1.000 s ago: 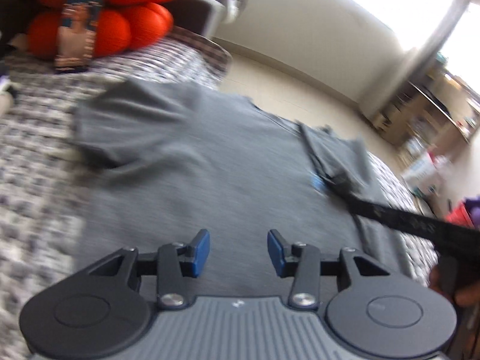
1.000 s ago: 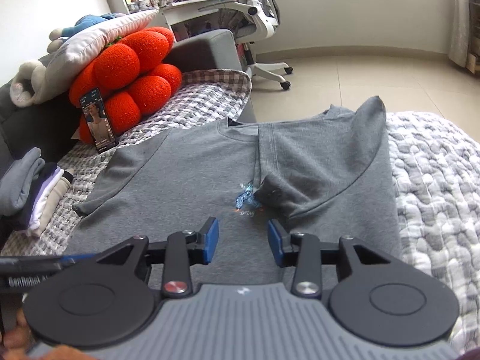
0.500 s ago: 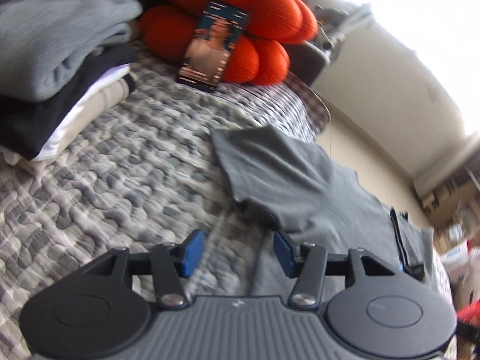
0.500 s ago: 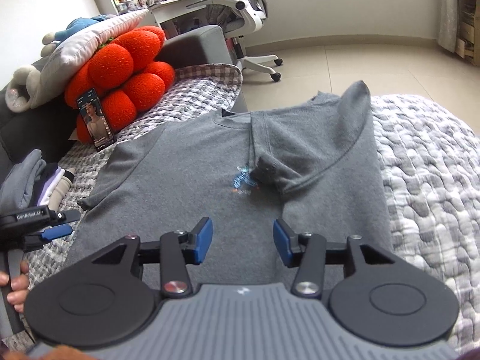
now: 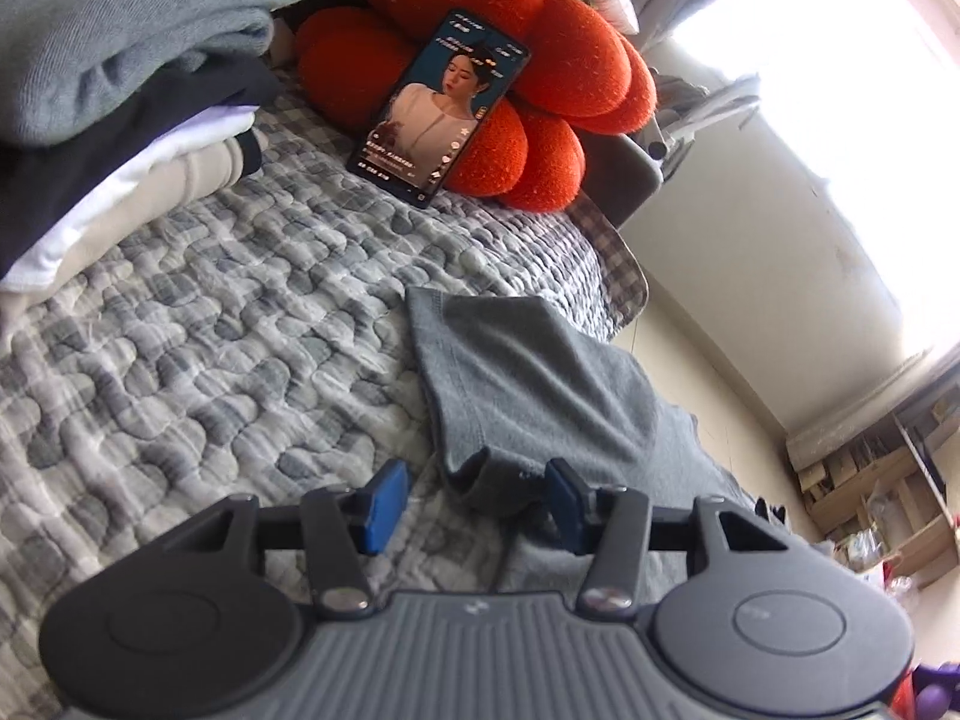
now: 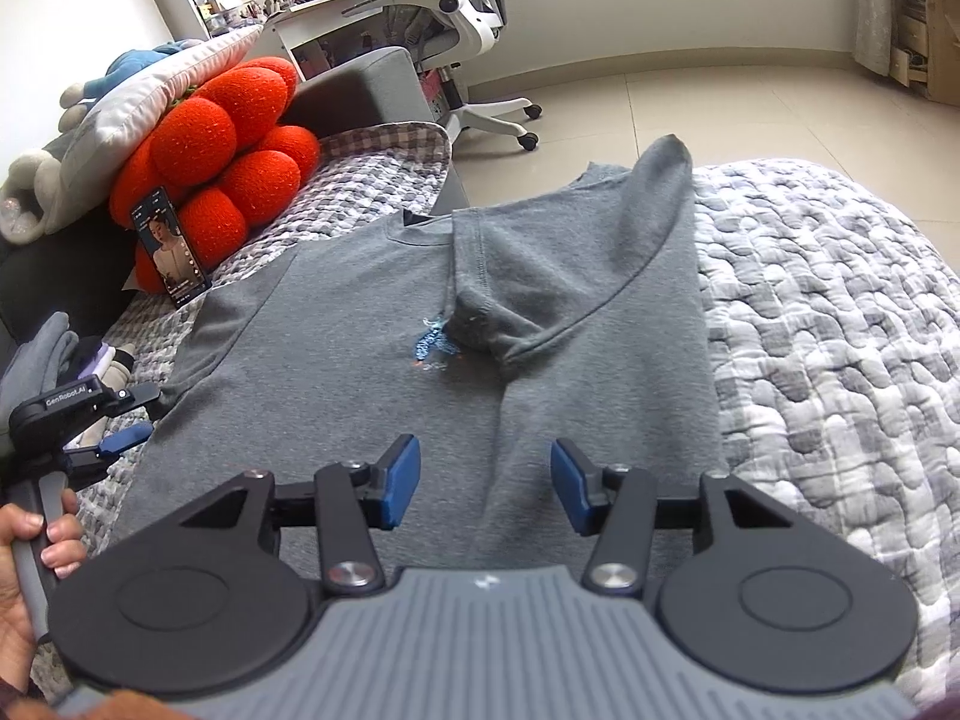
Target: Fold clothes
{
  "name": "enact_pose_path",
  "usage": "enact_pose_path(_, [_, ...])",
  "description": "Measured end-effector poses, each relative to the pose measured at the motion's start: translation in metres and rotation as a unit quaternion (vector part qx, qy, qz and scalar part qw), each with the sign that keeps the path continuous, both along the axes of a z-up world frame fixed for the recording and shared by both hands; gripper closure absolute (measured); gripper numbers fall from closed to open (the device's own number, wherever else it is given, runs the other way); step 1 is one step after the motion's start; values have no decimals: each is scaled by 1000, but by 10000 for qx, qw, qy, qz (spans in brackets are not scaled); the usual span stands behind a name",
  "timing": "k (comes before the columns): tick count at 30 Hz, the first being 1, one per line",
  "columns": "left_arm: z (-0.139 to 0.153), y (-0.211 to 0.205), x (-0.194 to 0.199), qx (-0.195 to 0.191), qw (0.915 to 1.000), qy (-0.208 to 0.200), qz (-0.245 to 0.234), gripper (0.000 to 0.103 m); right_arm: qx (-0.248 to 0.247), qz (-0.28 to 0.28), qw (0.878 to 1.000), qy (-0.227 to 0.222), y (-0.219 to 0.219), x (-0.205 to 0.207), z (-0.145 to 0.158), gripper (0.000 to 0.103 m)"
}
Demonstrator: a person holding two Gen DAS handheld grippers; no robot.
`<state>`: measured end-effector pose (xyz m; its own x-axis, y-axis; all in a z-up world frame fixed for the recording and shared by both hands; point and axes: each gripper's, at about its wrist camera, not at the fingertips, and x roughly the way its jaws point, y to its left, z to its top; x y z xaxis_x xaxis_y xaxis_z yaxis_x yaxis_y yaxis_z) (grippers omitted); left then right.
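Note:
A grey t-shirt (image 6: 336, 372) lies flat on the quilted bed. Its right sleeve (image 6: 576, 276) is folded inward over the chest, next to a small blue print (image 6: 429, 345). The left sleeve (image 5: 516, 384) lies spread on the quilt. My left gripper (image 5: 471, 501) is open, and the sleeve's lower hem corner sits between its blue pads (image 5: 381, 501), untouched. From the right wrist view, the left gripper (image 6: 129, 420) shows at the shirt's left edge, held by a hand (image 6: 36, 546). My right gripper (image 6: 485, 483) hovers open over the shirt's lower part.
A stack of folded clothes (image 5: 120, 96) sits at the far left of the bed (image 5: 198, 360). A phone (image 5: 438, 108) leans against an orange-red cushion (image 5: 540, 90). An office chair (image 6: 462, 6) and desk stand beyond on the tiled floor (image 6: 750, 102).
My left gripper swung left from over the shirt body to the left sleeve and closed in on its hem corner. The right gripper stayed nearly still, open above the shirt.

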<state>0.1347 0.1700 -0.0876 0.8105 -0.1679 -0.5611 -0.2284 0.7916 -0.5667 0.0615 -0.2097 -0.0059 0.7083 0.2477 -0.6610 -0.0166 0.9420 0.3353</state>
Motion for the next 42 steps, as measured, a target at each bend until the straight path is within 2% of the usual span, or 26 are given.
enact_pose_path(5, [-7, 5, 4, -203, 9997, -44, 94, 56, -30, -5, 10000, 22, -5, -2, -2, 49])
enact_pose_path(11, [-5, 3, 4, -155, 9996, -113, 213, 66, -89, 63, 9999, 22, -2, -1, -2, 48])
enact_pose_path(14, [-2, 3, 2, -114, 9992, -189, 324, 78, -89, 96, 9999, 23, 3, 1, -2, 47])
enact_pose_path(15, [0, 4, 0, -143, 9990, -255, 343, 83, -88, 106, 9999, 22, 5, 2, -2, 47])
enact_pose_path(16, [1, 4, -1, -172, 9987, -321, 362, 96, -86, 116, 9999, 20, 7, 3, -2, 47])
enact_pose_path(17, [3, 5, -2, -213, 9983, -382, 376, 98, -84, 126, 9999, 19, 9, 4, -3, 47])
enact_pose_path(21, [5, 9, -3, -438, 9977, -374, 366, 98, -85, 168, 9998, 29, 18, 8, -4, 47])
enact_pose_path(24, [7, 14, 0, -619, 9972, 51, 407, 97, -80, 190, 9998, 23, 23, 10, -4, 46])
enact_pose_path(26, [9, 17, 0, -825, 9954, 328, 362, 90, -67, 201, 9998, 9, 26, 11, -4, 44])
enact_pose_path(28, [11, 17, -3, -1027, 9939, 281, 298, 73, -65, 223, 9997, 8, 28, 13, -4, 44])
enact_pose_path(30, [12, 17, -5, -1187, 9923, 225, 268, 66, -61, 255, 9997, 25, 31, 15, -5, 44])
enact_pose_path(33, [6, 17, -1, -1506, 9880, 307, 173, 59, -67, 297, 9995, 42, 35, 17, -6, 44])
enact_pose_path(36, [-4, 15, 6, -1917, 9802, 494, 68, 58, -74, 338, 9994, 57, 39, 18, -7, 44])
enact_pose_path(42, [-8, 7, 6, -1687, 9836, 288, 569, 60, -34, 354, 9993, 93, 44, 21, -9, 44])
